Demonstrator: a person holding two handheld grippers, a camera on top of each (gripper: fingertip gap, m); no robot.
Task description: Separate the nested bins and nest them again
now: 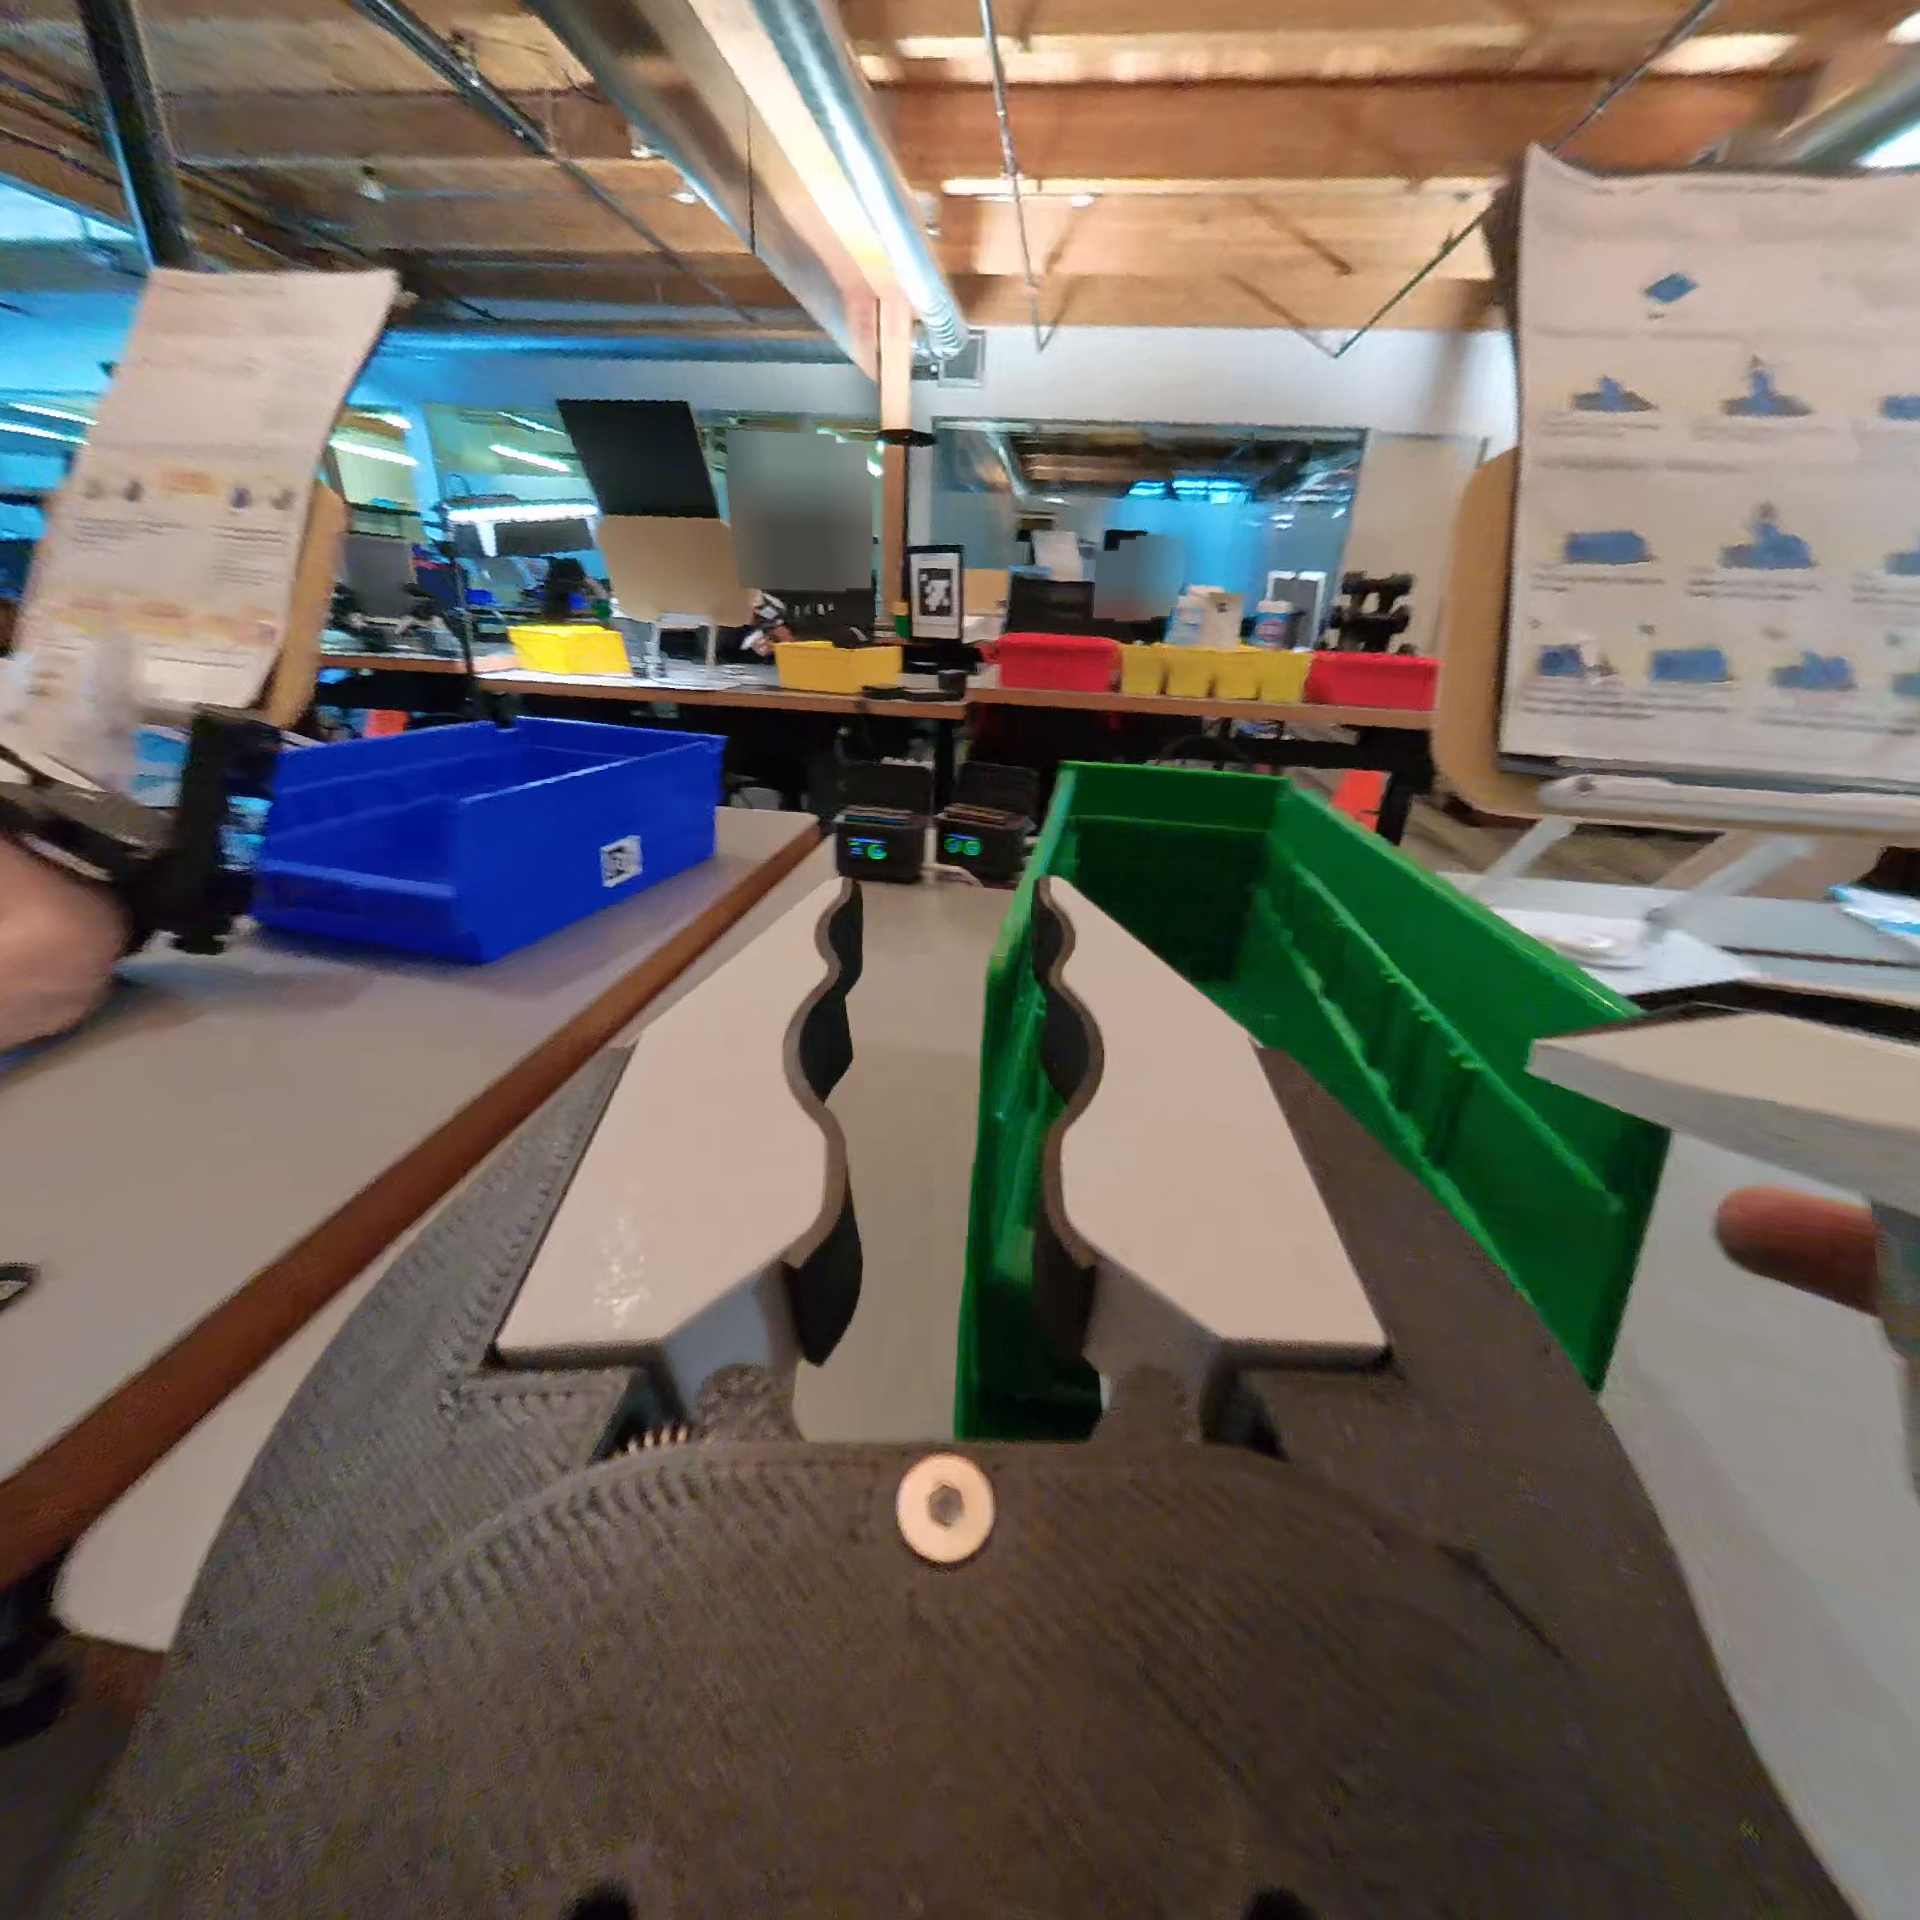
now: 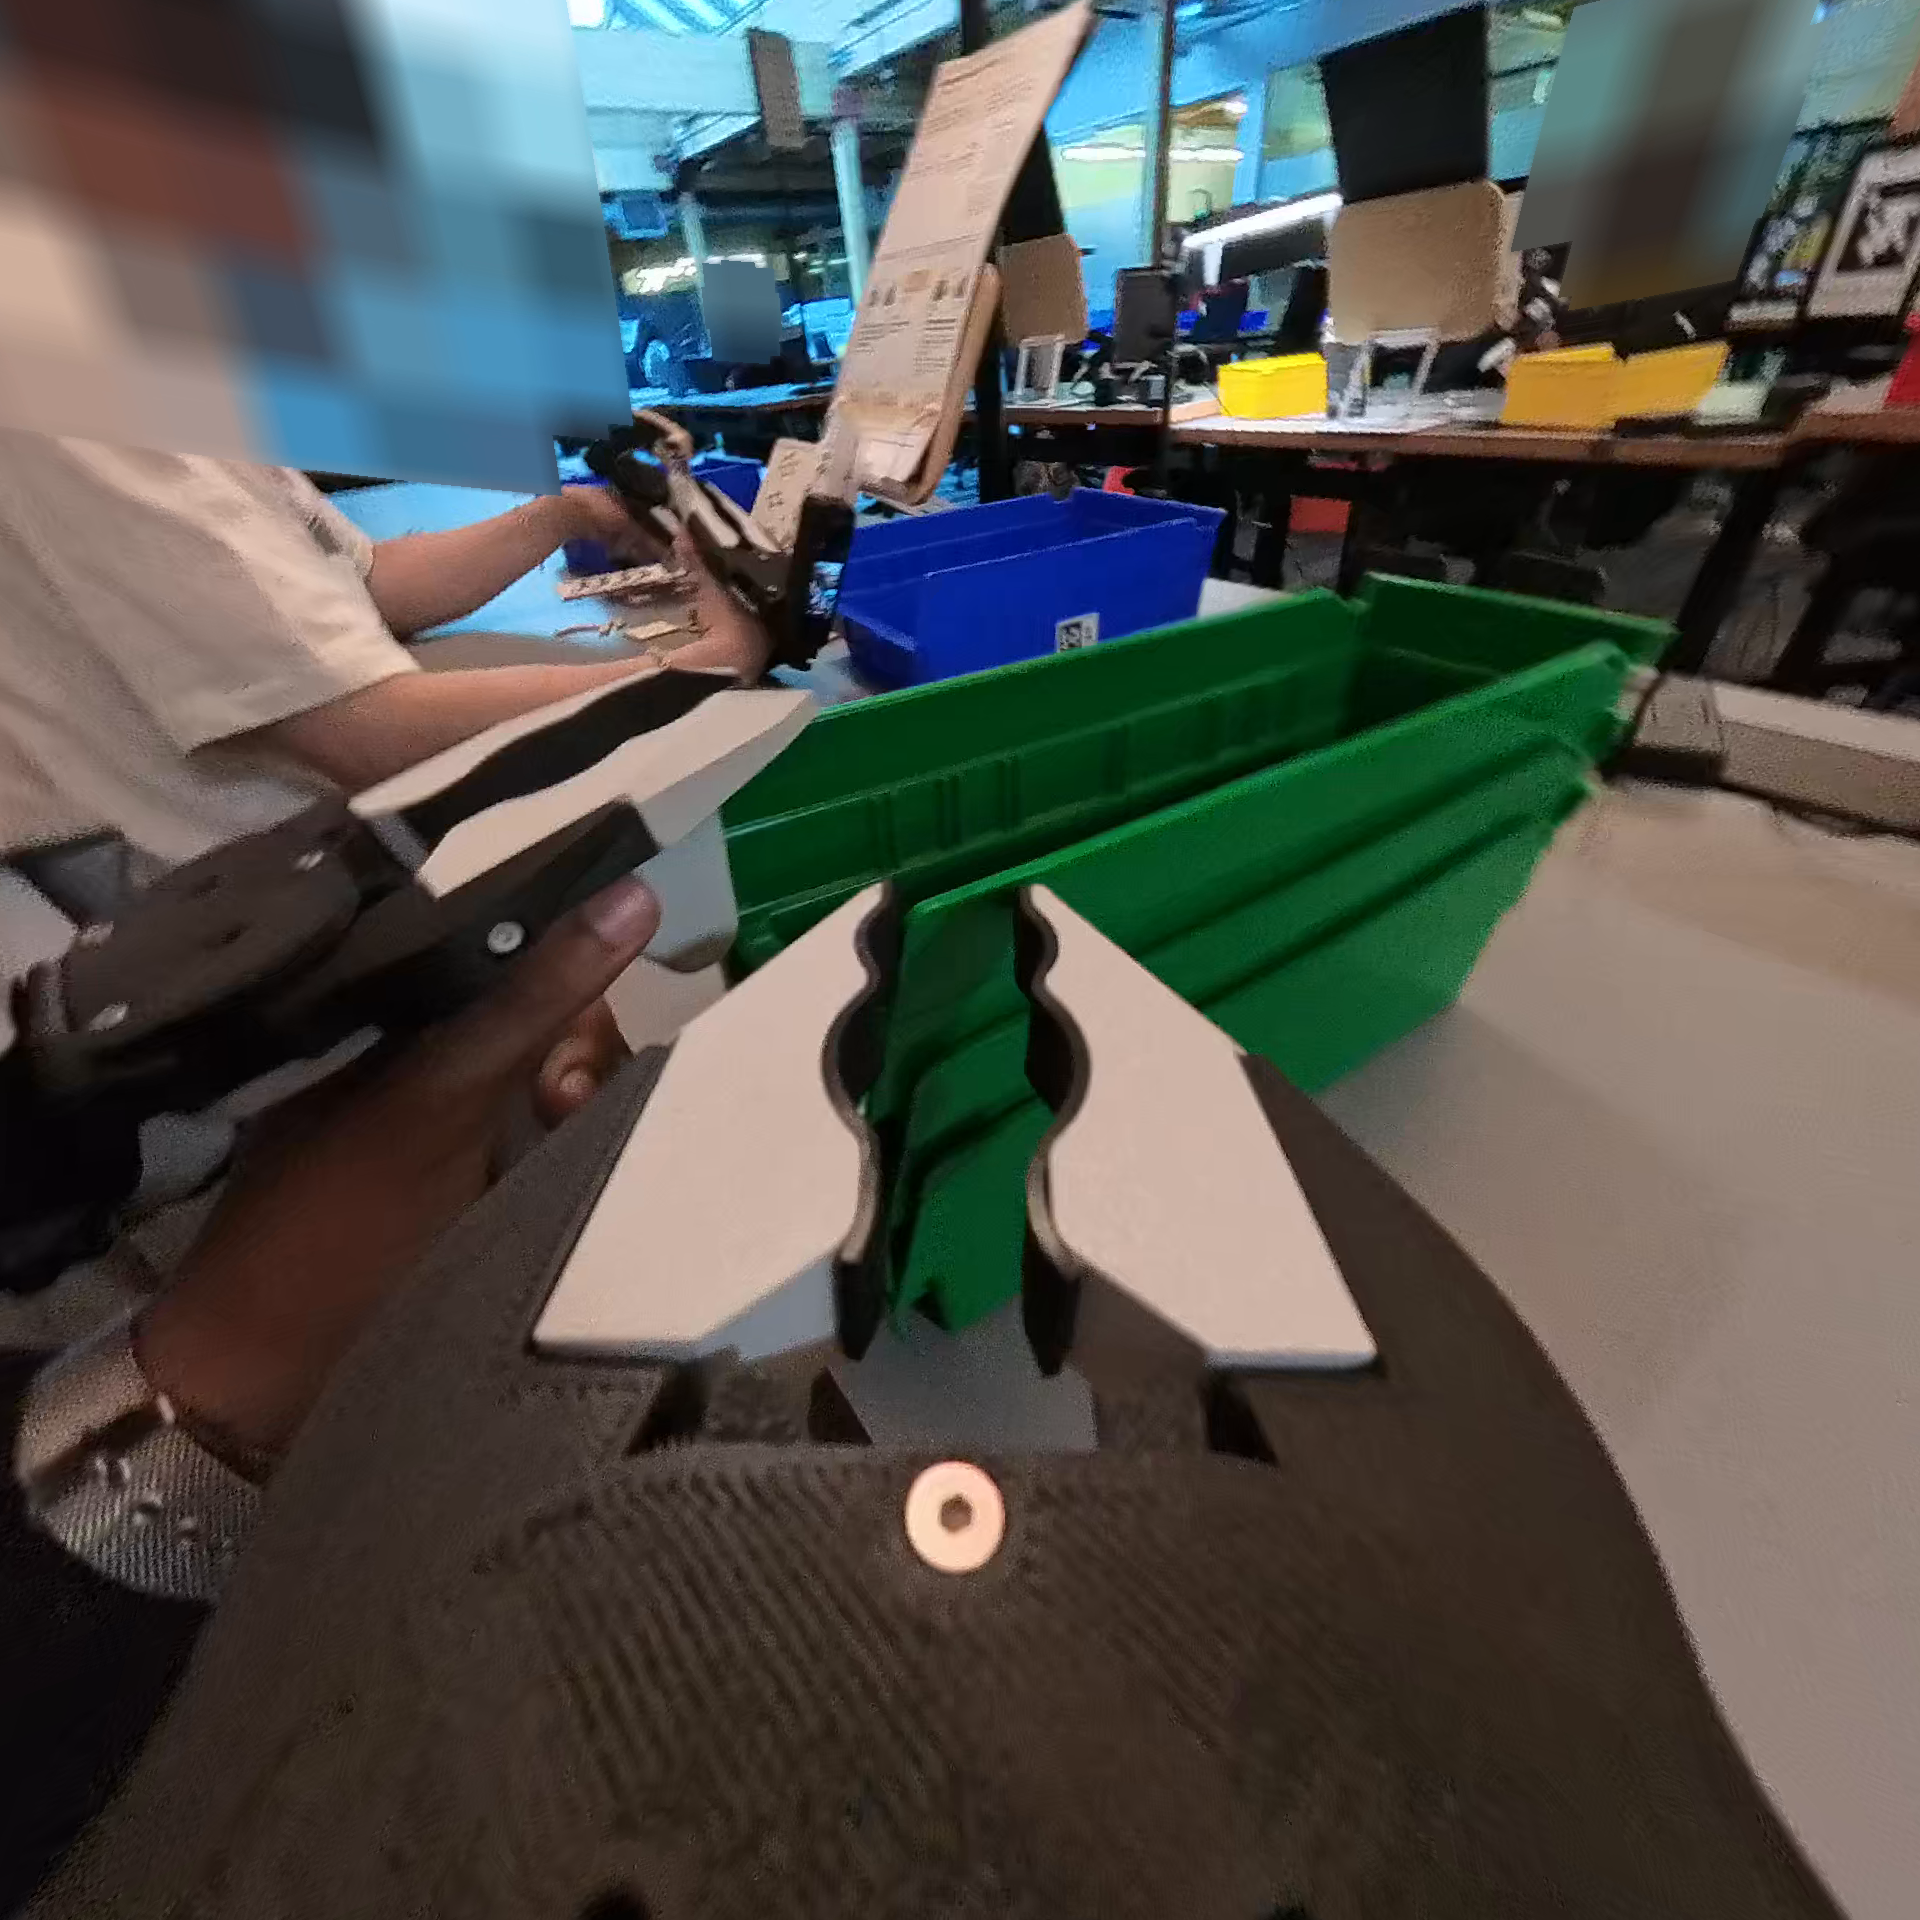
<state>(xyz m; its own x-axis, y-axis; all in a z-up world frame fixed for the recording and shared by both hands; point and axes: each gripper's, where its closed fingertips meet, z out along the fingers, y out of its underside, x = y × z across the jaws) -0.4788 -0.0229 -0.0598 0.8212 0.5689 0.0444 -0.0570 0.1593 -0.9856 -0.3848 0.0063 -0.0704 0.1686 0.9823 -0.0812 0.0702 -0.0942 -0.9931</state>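
Note:
Two long green bins sit nested on the grey table, seen in the left wrist view [image 1: 1403,1018] and the right wrist view [image 2: 1247,769]. My left gripper [image 1: 943,894] is open and straddles one long wall near its end; the wall lies against the right finger, with a gap to the left finger. My right gripper [image 2: 956,899] is shut on the opposite long wall, which fills the space between its fingers. The left gripper also shows in the right wrist view [image 2: 665,769], and a right finger shows in the left wrist view [image 1: 1714,1081].
A blue bin [image 1: 488,831] [image 2: 1029,582] stands on the adjoining table to the left. Another person [image 2: 208,623] works there with a black gripper [image 2: 727,551]. Two small black devices [image 1: 878,847] sit behind the green bins. Paper sheets on stands rise at both sides.

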